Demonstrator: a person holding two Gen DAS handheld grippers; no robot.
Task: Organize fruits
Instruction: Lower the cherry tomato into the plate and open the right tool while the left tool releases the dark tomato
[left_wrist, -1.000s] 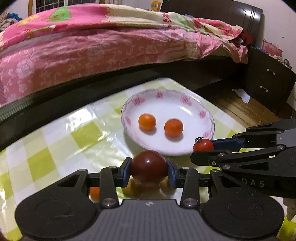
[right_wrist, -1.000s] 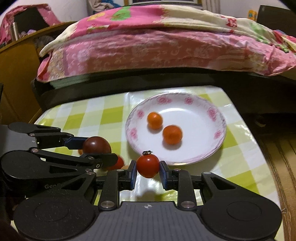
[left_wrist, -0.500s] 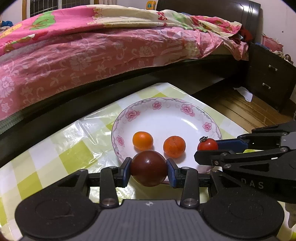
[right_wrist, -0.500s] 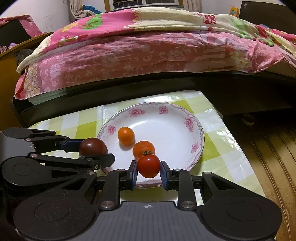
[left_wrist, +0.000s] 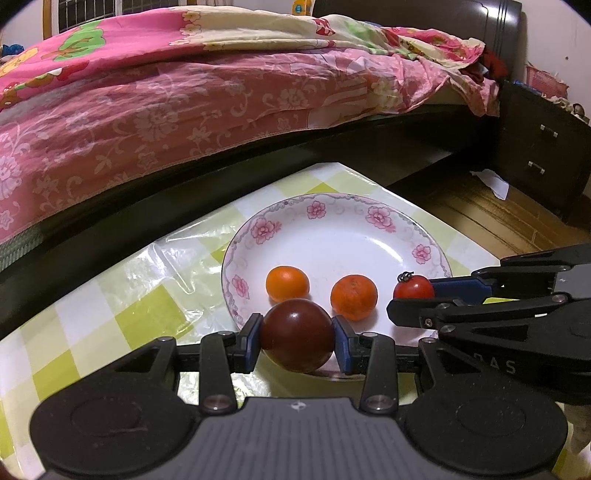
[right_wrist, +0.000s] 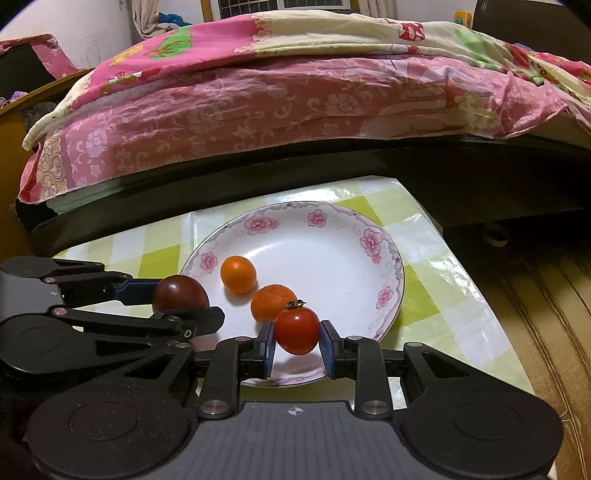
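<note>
My left gripper (left_wrist: 297, 341) is shut on a dark red-brown tomato (left_wrist: 297, 335), held over the near left rim of the white flowered plate (left_wrist: 351, 218). My right gripper (right_wrist: 297, 345) holds a small red tomato (right_wrist: 297, 330) with a green stem between its pads, over the plate's near side; a slim gap shows on each side. Two oranges (left_wrist: 287, 283) (left_wrist: 354, 297) lie in the plate. In the right wrist view the plate (right_wrist: 332, 225), both oranges (right_wrist: 238, 274) (right_wrist: 271, 302), the dark tomato (right_wrist: 180, 293) and the left gripper (right_wrist: 173, 299) show. The right gripper (left_wrist: 417, 295) and red tomato (left_wrist: 413, 288) show in the left wrist view.
The plate stands on a green and white checked tablecloth (left_wrist: 122, 295) under clear plastic. A bed with a pink floral cover (left_wrist: 184, 96) runs along the far side. A dark nightstand (left_wrist: 546, 155) and wood floor (right_wrist: 546, 295) lie to the right of the table.
Both grippers have moved forward with their tomatoes, from in front of the plate to over its near part. The plate now looks closer in both views.
</note>
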